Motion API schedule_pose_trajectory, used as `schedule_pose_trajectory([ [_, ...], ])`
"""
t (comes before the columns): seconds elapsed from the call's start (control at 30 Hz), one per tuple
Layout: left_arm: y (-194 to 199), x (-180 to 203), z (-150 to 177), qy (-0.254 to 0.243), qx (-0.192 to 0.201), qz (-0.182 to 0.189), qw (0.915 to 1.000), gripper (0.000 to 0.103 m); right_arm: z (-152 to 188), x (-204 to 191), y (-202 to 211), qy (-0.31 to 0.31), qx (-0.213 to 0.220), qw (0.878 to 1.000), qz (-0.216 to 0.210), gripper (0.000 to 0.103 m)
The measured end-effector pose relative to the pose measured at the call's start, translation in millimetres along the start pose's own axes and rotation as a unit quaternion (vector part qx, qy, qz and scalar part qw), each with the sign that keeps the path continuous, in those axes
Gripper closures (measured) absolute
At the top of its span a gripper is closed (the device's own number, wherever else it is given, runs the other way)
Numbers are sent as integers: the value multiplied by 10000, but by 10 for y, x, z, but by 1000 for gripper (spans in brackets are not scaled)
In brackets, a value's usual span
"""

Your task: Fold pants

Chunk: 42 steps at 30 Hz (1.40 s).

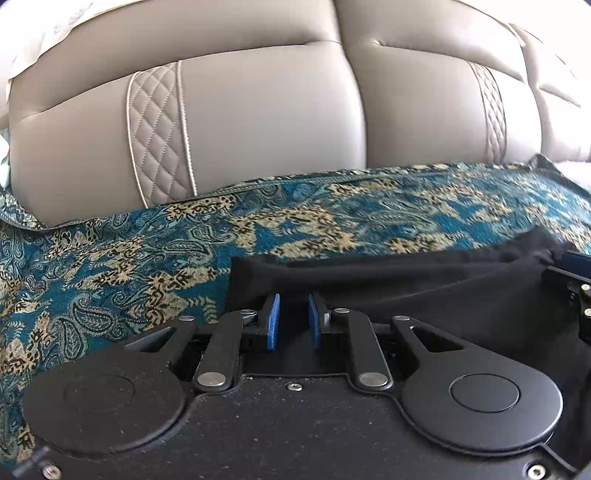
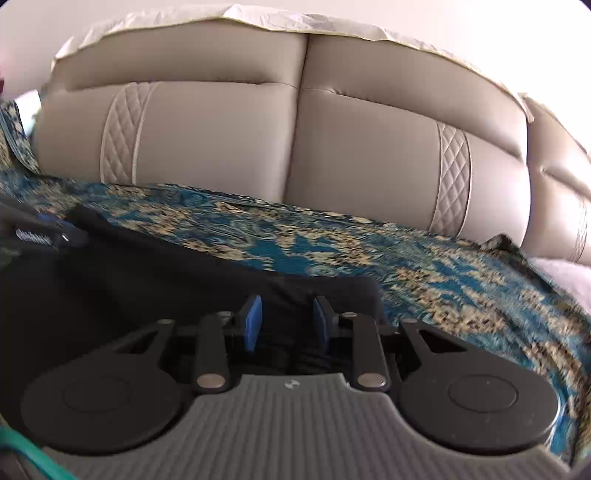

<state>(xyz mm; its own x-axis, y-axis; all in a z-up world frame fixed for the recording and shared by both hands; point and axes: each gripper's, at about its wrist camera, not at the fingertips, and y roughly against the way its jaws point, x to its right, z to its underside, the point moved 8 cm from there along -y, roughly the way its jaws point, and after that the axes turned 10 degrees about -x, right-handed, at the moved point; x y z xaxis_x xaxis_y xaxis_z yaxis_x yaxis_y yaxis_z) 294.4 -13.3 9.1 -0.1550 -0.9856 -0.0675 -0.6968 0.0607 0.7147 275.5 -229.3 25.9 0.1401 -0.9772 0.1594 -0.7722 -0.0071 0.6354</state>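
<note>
The black pants (image 1: 424, 280) lie on a blue and gold paisley cloth (image 1: 110, 266) spread over a sofa seat. My left gripper (image 1: 293, 317) sits low over the pants' left corner, its blue pads (image 1: 274, 321) a small gap apart with dark fabric between them. In the right wrist view the pants (image 2: 166, 273) fill the lower left. My right gripper (image 2: 288, 321) is over their right corner, its blue pads (image 2: 254, 321) parted wider with black fabric between and below them. The other gripper's body shows at the right edge of the left view (image 1: 580, 295) and at the left edge of the right view (image 2: 40, 232).
The beige leather sofa backrest (image 1: 266, 110) with quilted strips rises close behind the cloth; it also shows in the right wrist view (image 2: 295, 140). A pale sheet (image 2: 295, 18) drapes over its top. The paisley cloth (image 2: 461, 288) extends right to the seat's edge.
</note>
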Motion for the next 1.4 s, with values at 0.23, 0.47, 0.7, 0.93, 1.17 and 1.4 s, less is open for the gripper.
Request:
schedule_pose_trajectory([
  [0.23,-53,-38,-21,37,174,-68,9998,85,24,185,-113,-225,11,9992,321,51],
  [0.47,-82,-63,-49,120,211,-81,9997,85,38,145,-124,-54,125,9989,440,49],
  [0.7,-49,-87,-106,232,47,-223,9995,72,42,143,-128,-55,148,9991,392,46],
  [0.93,391,-139,135,132,-23,-91,9999,63,50,155,-126,-116,152,9990,395,41],
  [1.17,763,-143,934,-135,-365,-220,9990,62,55,162,-124,-147,156,9990,399,39],
  [1.4,1156,-183,1490,-86,-497,-245,9984,61,57,168,-126,-154,157,9989,410,38],
])
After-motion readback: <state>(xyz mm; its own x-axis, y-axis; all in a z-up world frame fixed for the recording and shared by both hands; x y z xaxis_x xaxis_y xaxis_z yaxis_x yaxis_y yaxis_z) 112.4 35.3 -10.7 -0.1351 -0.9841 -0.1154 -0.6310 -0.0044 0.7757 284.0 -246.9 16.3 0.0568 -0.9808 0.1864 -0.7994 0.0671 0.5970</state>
